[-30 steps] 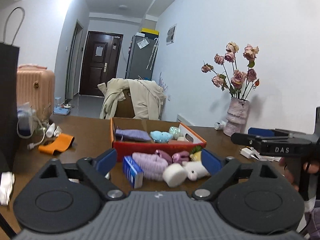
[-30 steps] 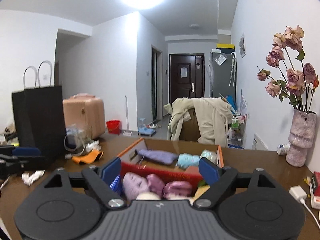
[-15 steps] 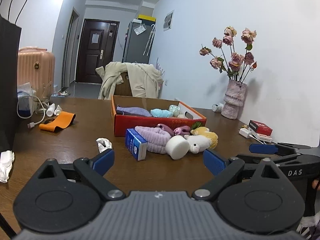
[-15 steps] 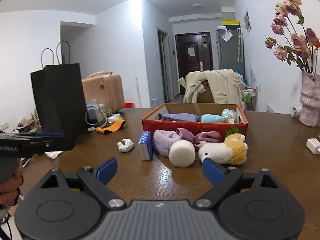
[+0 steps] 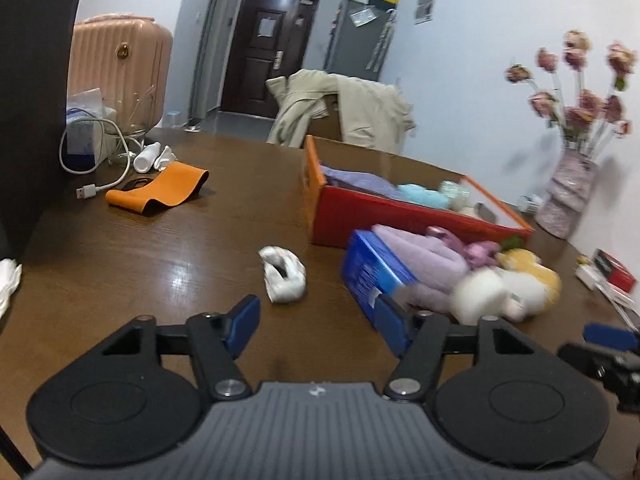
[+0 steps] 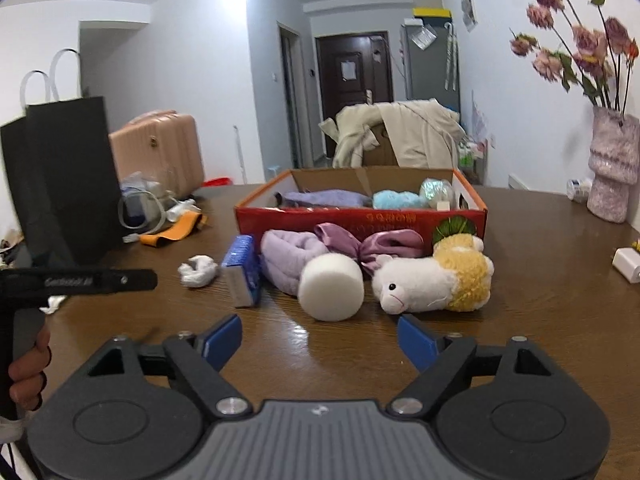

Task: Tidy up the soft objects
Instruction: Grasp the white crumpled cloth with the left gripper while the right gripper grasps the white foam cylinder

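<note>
The left wrist view is smeared on its right side, so the plush lamb [image 5: 516, 288] and white foam cylinder [image 5: 478, 292] run together there; the right wrist view shows them sharply. A blue box [image 5: 370, 276] stands in front of the lilac fleece roll [image 5: 424, 256] and hides its near end, and the right pad of the left hand-held gripper [image 5: 318, 320] overlaps that box's lower corner, though contact is doubtful in the blur. Its jaws are closing, nothing between them. The right hand-held gripper [image 6: 320, 340] hangs over bare tabletop [image 6: 540, 272], its jaws also closing on nothing, the cylinder and lamb just beyond the tips.

The soft things lie in a row before the red cardboard box [image 6: 360, 220]: fleece roll, pink satin bow [image 6: 372, 242], cylinder on its side, lamb with a yellow woolly back. Inside the box are a purple cloth [image 6: 324, 199], a light blue plush [image 6: 396, 200] and a pale ball [image 6: 436, 190], partly hidden by the front wall. A crumpled white wad [image 5: 284, 274] lies apart to the left.
</note>
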Demonstrator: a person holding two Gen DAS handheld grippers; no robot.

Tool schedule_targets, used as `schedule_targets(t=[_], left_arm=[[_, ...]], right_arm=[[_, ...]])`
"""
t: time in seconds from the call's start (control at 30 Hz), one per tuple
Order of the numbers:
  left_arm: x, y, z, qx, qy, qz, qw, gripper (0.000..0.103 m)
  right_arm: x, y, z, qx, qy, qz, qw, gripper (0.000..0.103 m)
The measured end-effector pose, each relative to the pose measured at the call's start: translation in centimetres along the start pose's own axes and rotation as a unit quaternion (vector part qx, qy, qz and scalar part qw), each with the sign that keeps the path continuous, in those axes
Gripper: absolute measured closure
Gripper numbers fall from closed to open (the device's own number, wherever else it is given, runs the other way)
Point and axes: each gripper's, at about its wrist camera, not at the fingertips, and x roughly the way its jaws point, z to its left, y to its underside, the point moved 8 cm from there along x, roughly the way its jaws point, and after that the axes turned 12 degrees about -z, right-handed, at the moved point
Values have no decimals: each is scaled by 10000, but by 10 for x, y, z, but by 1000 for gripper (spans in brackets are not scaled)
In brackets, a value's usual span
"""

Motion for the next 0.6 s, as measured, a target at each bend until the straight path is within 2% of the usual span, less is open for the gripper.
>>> schedule_targets(t=[0.2,0.3,0.37,0.43,0.53,0.57,0.6], left_arm=[[57,-2,5,64,-241,203,9995,42],[78,3,6,76,-237,378,9990,47],[87,7,9,-2,-216,522,9984,60],[93,11,10,-79,-134,595,9981,66],[94,12,10,-30,-108,524,9986,80],[94,12,10,-32,-50,499,9987,85],[94,11,9,-26,11,491,9988,87]], right_arm=[[51,-1,-7,138,146,69,9998,26],[73,-2,-3,140,137,109,9997,27],[85,-4,-2,143,152,59,9998,28],[95,-5,-2,132,200,54,9997,28],[110,-1,-4,108,242,199,9994,39],[112,1,-4,108,231,260,9993,47],[113,2,-5,106,220,269,9993,48]])
